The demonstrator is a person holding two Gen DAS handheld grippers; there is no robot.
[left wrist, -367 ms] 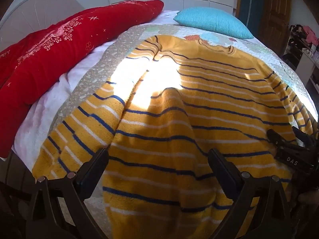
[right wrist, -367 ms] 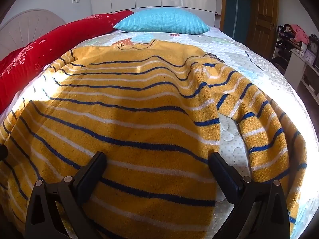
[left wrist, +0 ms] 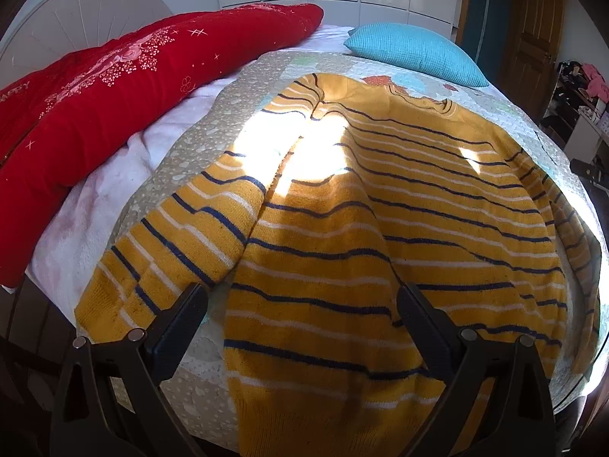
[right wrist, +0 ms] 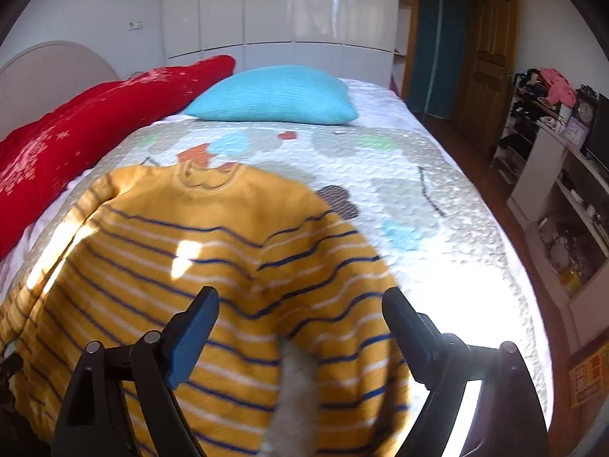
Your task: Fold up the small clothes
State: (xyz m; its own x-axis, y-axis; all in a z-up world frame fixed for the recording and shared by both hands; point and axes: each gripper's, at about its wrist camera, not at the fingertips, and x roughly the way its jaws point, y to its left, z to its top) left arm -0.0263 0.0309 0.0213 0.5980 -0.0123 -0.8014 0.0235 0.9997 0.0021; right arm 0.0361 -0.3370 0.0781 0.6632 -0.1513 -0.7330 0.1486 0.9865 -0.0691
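Lying flat on the bed (right wrist: 437,175), the yellow sweater (left wrist: 380,236) with navy and white stripes covers the near part of the patterned quilt (right wrist: 380,160). Its collar points toward the far edge of the bed, and its hem hangs a little over the near edge. In the left wrist view one sleeve (left wrist: 171,243) lies beside the body of the sweater, reaching toward the near left corner of the bed. In the right wrist view the other sleeve (right wrist: 354,342) bends down along the right side of the sweater, with a narrow strip of quilt showing between sleeve and body.

The left gripper (left wrist: 300,312) hangs over the hem area, and its jaws are spread wide; nothing is pinched between them. The right gripper (right wrist: 300,316) is over the right sleeve and the side of the sweater, also with jaws spread wide and holding nothing. This view is a little blurred.

A turquoise pillow (right wrist: 274,95) rests at the far edge of the bed. A long red quilt roll (left wrist: 114,114) with white flower print lies along the left edge, on a white blanket (left wrist: 114,190). Bright sunlight falls on the middle of the sweater. A white wardrobe (right wrist: 285,11) and a wooden door (right wrist: 491,57) stand behind the bed.
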